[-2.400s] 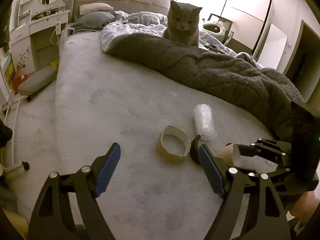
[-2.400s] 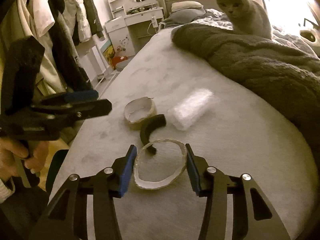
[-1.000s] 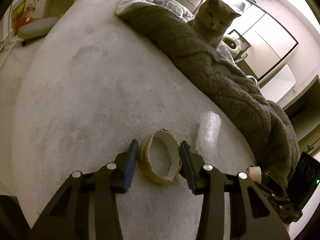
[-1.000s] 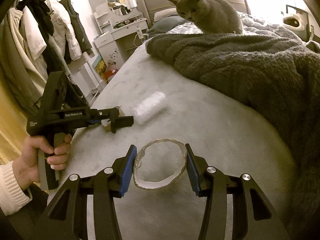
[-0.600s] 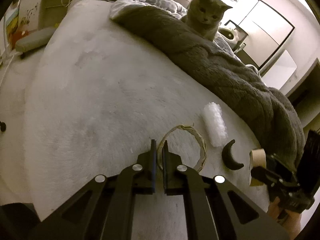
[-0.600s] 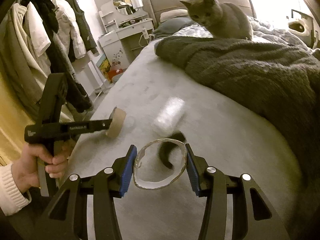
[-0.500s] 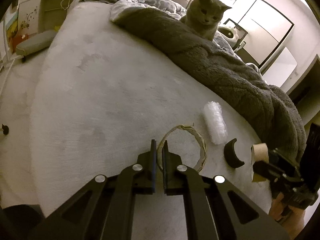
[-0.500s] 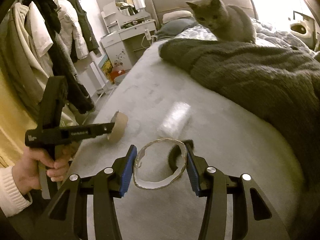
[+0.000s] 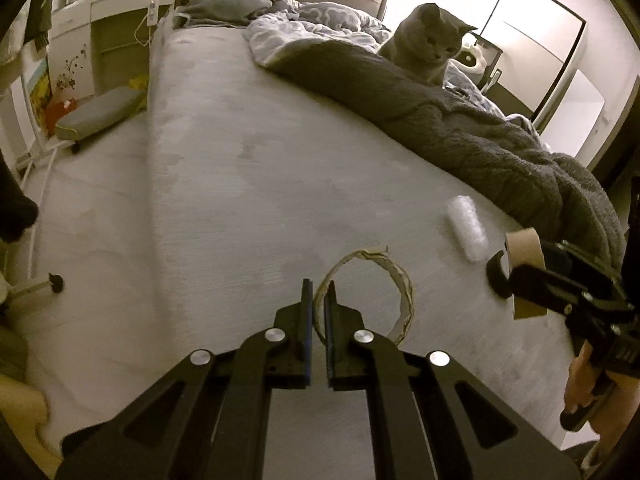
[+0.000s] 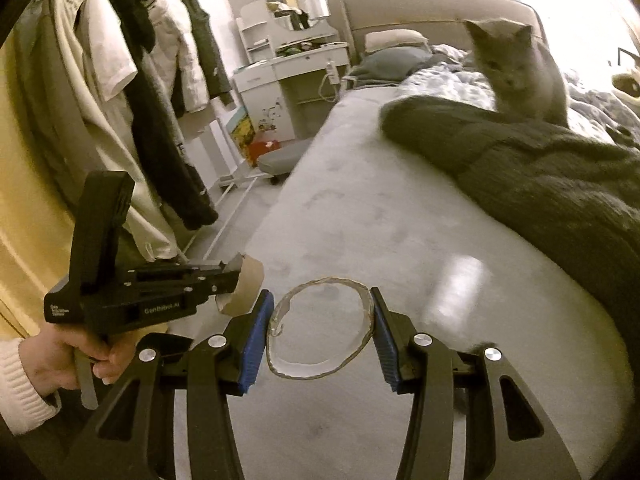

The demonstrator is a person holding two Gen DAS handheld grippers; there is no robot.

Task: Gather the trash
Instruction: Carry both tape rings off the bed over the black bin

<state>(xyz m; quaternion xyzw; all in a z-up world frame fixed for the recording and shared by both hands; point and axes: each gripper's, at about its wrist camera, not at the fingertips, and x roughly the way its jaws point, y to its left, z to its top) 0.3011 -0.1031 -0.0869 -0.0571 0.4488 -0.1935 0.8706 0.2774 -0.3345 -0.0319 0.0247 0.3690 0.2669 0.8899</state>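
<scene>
My left gripper (image 9: 316, 298) is shut on the wall of a cardboard tape ring (image 9: 400, 284) and holds it above the bed; it also shows in the right wrist view (image 10: 244, 280). My right gripper (image 10: 322, 322) is shut on a thin clear plastic ring (image 10: 356, 356), squeezed between its blue pads (image 10: 254, 344); from the left wrist view it appears as a tan ring (image 9: 524, 242) in the right gripper. A roll of bubble wrap (image 9: 467, 232) and a small black curved piece (image 9: 496, 276) lie on the grey bed (image 9: 260, 184).
A grey cat (image 9: 428, 44) sits on a dark blanket (image 9: 480, 140) at the bed's far side. Clothes hang on a rack (image 10: 132, 92) to the left. A white desk (image 10: 296, 76) and a low grey stool (image 9: 96, 114) stand beside the bed.
Both grippers have lifted and swung left with their rings held. The bubble wrap and black piece stay on the bed. The cat has turned its head.
</scene>
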